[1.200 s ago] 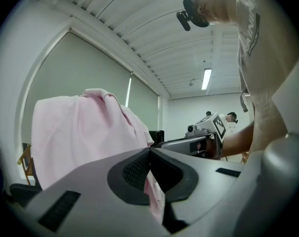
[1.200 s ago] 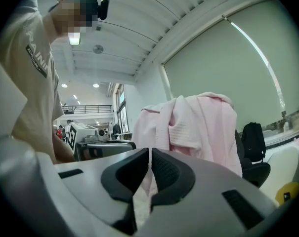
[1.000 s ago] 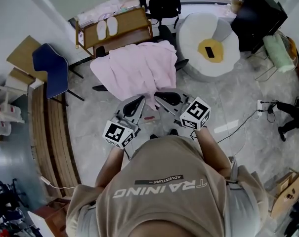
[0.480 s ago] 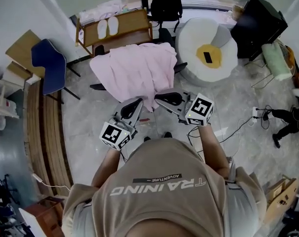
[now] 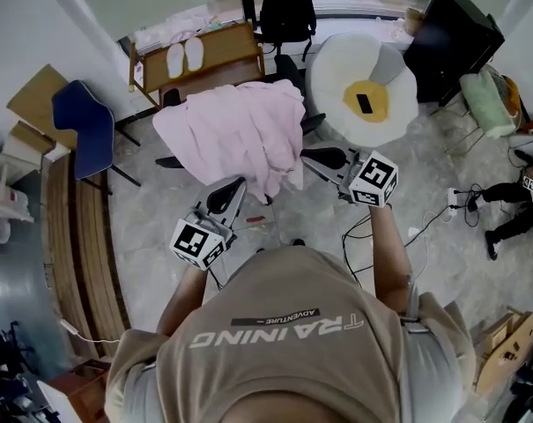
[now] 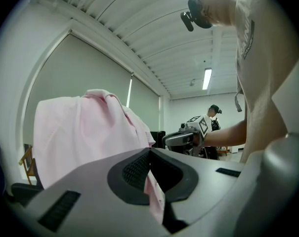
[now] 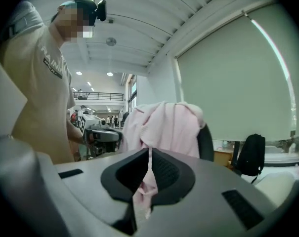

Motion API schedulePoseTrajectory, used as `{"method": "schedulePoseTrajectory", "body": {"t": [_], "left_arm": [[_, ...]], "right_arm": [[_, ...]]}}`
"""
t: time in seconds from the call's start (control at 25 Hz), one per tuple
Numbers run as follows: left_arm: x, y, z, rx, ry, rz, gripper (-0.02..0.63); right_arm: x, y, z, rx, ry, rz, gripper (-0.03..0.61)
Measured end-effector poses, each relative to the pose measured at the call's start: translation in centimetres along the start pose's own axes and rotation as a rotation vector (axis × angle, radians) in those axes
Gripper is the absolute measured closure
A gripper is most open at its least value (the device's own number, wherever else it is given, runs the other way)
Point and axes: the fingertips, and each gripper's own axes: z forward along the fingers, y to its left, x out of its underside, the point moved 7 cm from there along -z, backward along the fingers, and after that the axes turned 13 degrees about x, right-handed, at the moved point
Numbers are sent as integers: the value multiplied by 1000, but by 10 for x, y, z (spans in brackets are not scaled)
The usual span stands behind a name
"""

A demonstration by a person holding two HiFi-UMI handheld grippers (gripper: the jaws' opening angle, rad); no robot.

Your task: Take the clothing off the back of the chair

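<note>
While the left gripper (image 5: 238,187) has held its place just in front of the chair (image 5: 314,122), the right gripper (image 5: 308,157) has swung out sideways in the last half second. It has moved away from its partner and closer in beside the chair. A second ago the two sat almost touching below the chair; now they are well apart. The lower edge of the pink shirt (image 5: 235,135) runs between them. Neither grip has changed. In the left gripper view the jaws are together on a thin strip of pink cloth. In the right gripper view the jaws are likewise closed on a fold of the hem, with a small bunch hanging out beneath the pads. The shirt itself is still draped over the chair's back. Its bulk is heaped on top of the backrest and its front falls toward the person, so it has not come off yet. The sideways move seems to have spread the hem rather than lifted anything. I judge this an early stage: both corners are secured and opened out, ready for the pull. The shirt will probably only clear the chair once both grippers rise and draw back from it together. Each pinch looks shallow, so a hem could slip free, or the cloth could snag on the backrest.
</note>
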Motion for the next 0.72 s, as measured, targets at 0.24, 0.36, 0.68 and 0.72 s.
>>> {"method": "schedulePoseTrajectory", "body": {"t": [0.24,0.36,0.68,0.72], "left_arm": [[4,2,-8,-14,6,-12,604],[2,1,-8,-11,5,-9,604],[1,0,-7,-22,13,-6,604],[1,0,-7,-23,16,-6,604]], "right_arm": [[7,-61,-21,139,7,15,538],[2,-64,-21,110,-8,23,537],[3,-67,-17,66,-9,37,537],[3,-68,-17,64,-12,42,537]]}}
